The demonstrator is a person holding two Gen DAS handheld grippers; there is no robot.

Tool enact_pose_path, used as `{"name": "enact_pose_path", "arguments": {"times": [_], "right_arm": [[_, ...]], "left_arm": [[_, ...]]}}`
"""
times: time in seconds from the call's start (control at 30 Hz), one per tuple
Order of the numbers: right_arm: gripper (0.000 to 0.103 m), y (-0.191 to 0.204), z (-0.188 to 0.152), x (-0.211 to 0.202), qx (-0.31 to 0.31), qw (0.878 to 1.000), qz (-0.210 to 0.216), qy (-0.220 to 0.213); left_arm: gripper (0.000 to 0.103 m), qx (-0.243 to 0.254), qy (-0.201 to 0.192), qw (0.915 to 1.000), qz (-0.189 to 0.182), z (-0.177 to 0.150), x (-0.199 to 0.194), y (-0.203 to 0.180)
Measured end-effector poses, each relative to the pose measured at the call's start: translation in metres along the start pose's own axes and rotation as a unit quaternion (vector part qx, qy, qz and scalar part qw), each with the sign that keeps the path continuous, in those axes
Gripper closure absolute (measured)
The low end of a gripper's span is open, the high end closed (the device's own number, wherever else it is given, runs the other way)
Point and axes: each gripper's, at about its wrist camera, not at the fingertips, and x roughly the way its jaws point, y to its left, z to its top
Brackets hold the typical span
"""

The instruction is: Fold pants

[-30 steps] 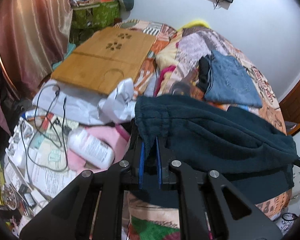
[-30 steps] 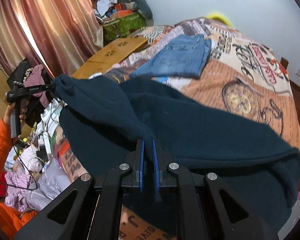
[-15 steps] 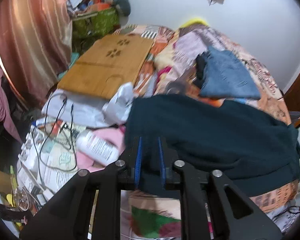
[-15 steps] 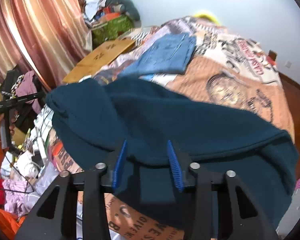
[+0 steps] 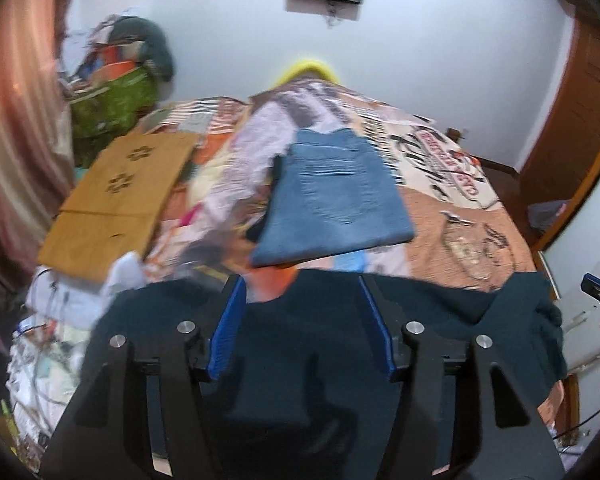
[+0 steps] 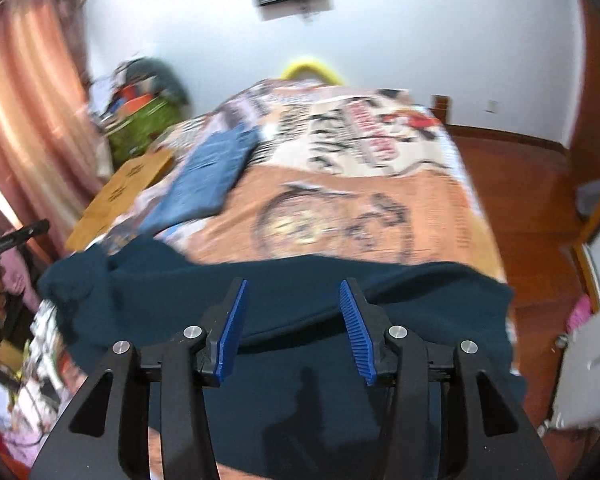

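- The dark teal pants [image 6: 284,300] lay across the near end of the bed [image 6: 340,216], just short of the folded jeans [image 5: 332,208].
- They looked soft, thick and limp, fairly light, likely to sag and bunch; an edge or corner of the fold seemed the best place to pinch.
- The left gripper [image 5: 302,320] was opening, nothing pressed between its blue pads, the cloth lying below.
- The right gripper [image 6: 294,320] was likewise opening and empty above the pants.
- The bed's printed cover looked soft and uneven; beyond the jeans stood a white wall, left of them a wooden board [image 5: 116,196] and a curtain [image 6: 32,120].
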Motion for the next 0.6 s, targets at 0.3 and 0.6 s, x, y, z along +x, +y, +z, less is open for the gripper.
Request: {"name": "enact_pose_path", "arguments": {"times": [0.3,0.6], "right_arm": [[0.058,-0.112,-0.001,0.017,0.1,0.992,-0.079,0.009],[0.058,-0.179,-0.01,0.081,0.133,0.982,-0.119,0.069]], "left_arm": [[0.046,0.036,0.045,0.9975,-0.039,0.014,0.069,-0.071],[0.046,0.05,0.098,0.9933,-0.037,0.009,0.124,-0.096]]}}
